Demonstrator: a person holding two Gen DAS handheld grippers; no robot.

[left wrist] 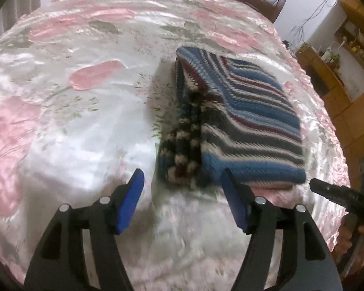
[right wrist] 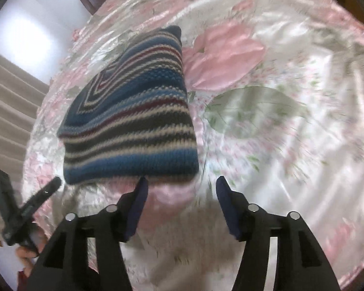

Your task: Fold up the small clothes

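While the floral satin bedspread (left wrist: 89, 126) is filling almost all of both views, the striped knit garment (left wrist: 242, 121) is lying folded on it as a thick rectangular pad. In the left wrist view it is sitting centre-right, its long axis running from the upper centre down toward the lower right, with its stacked fold edges showing along the frame-left side and its blue band nearest the camera. In the right wrist view the same garment (right wrist: 133, 116) is sitting left of centre, its long axis running up the frame and narrowing toward the top.

Both tools are hanging just short of that near blue edge, touching nothing. The left gripper (left wrist: 182, 189) is standing with its jaws spread wide and empty, the garment's near left corner lying straight ahead between them. The right gripper (right wrist: 182, 191) is likewise parted and empty, with the near right corner just above its frame-left finger. Judging by this, both are about equally near.
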